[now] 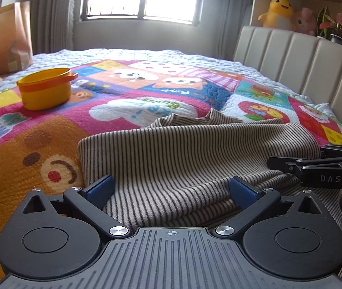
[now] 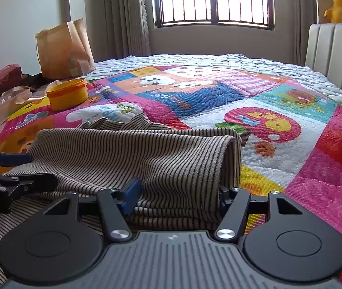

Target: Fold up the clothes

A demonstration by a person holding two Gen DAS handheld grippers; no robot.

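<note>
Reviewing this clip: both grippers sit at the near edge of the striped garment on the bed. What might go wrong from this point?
1. The striped garment is stacked in several layers between the right gripper fingers; closing might catch only some layers, so the fold could skew.
2. The left gripper straddles a raised wrinkle, and a pinch there may set a crease.
3. The grippers work side by side, so they could bump each other.

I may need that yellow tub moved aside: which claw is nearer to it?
Left. The left claw sits over the striped garment, nearer the yellow tub; the right claw is farther right.
</note>
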